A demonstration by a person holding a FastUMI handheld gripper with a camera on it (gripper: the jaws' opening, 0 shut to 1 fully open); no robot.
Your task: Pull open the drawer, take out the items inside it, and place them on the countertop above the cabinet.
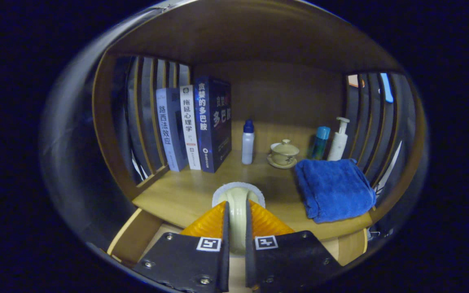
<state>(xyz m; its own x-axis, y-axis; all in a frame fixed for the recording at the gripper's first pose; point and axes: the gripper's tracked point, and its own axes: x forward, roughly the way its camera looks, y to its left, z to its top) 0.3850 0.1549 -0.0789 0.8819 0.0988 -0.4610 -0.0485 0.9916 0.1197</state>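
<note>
The gripper (237, 219) fingers are closed on a cream-coloured object (237, 203) above the bench (185, 191), near a blue towel (334, 188).

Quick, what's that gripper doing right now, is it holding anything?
Gripper: closed, both fingers pressing on a cream-coloured bottle, held over the front edge of the wooden countertop.
</note>
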